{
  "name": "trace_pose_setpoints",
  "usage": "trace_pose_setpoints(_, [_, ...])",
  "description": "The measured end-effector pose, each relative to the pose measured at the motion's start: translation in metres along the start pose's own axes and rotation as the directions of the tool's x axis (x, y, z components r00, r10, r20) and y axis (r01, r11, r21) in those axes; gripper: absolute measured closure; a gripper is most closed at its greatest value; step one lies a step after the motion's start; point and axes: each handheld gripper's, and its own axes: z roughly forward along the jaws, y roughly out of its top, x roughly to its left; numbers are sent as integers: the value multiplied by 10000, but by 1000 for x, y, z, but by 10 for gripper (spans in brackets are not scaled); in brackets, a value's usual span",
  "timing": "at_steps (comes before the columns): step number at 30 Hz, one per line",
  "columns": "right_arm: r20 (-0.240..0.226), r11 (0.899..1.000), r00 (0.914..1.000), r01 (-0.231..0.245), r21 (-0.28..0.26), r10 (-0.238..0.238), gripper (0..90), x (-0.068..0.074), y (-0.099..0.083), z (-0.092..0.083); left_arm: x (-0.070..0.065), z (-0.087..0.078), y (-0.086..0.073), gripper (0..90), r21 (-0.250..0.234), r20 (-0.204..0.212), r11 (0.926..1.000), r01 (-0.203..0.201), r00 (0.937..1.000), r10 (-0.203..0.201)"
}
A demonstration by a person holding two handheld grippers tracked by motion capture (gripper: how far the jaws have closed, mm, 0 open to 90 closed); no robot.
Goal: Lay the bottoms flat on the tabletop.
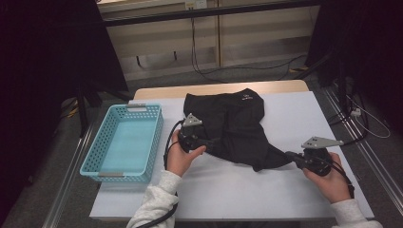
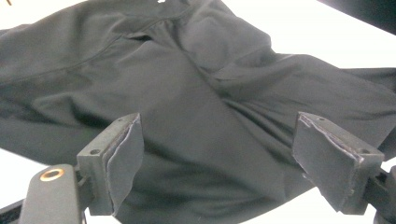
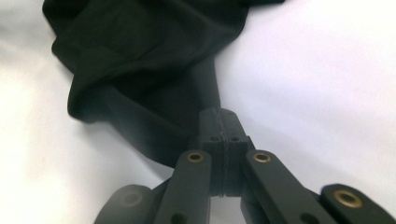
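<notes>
Centre of the high view: black garment (image 1: 228,126) lies crumpled on the white table (image 1: 294,190), its bulk running from upper centre down toward lower right, where it draws out into a stretched tail.

Right gripper (image 1: 291,157), lower right of the high view: jaws closed flat together, pinching the tip of that tail. In the right gripper view (image 3: 219,122) the cloth runs away from the clamp toward upper left of frame, taut near the pads.

Left gripper (image 1: 211,141), left of centre: jaws stand wide apart, nothing clamped. In the left gripper view (image 2: 219,154) the garment spreads directly under and beyond both pads (image 2: 123,161); whether they touch the cloth cannot be told.

Judgement: next move turns on the left gripper, which is nearer the garment's bulk; cloth lies straight ahead of it.

Blue basket (image 1: 157,137) stands at left, just beside the left hand (image 1: 183,156).

Writing: small light mark near the garment's top edge (image 1: 246,96), too small to read.
</notes>
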Motion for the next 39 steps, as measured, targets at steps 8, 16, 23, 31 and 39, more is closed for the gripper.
trace_pose_setpoints(8, [302,9992,9995,-6,402,-6,777,-4,-9,6,-4,9,0,171,238,198,9996,-130,9997,125])
trace_pose_setpoints(16, [247,9997,9995,-194,136,190,639,-4,4,32,-4,3,-4,172,282,55,9995,-142,9999,140])
trace_pose_setpoints(23, [378,9995,9993,-81,309,69,612,0,15,57,0,-6,-12,171,382,-80,9993,45,10000,-42])
trace_pose_setpoints(31, [140,9994,9997,-218,276,215,729,2,20,65,2,-13,-17,172,442,-293,9990,29,9996,-16])
trace_pose_setpoints(39, [-248,9989,9990,-372,291,379,874,1,18,63,2,-12,-17,172,519,-293,9986,-30,9996,46])
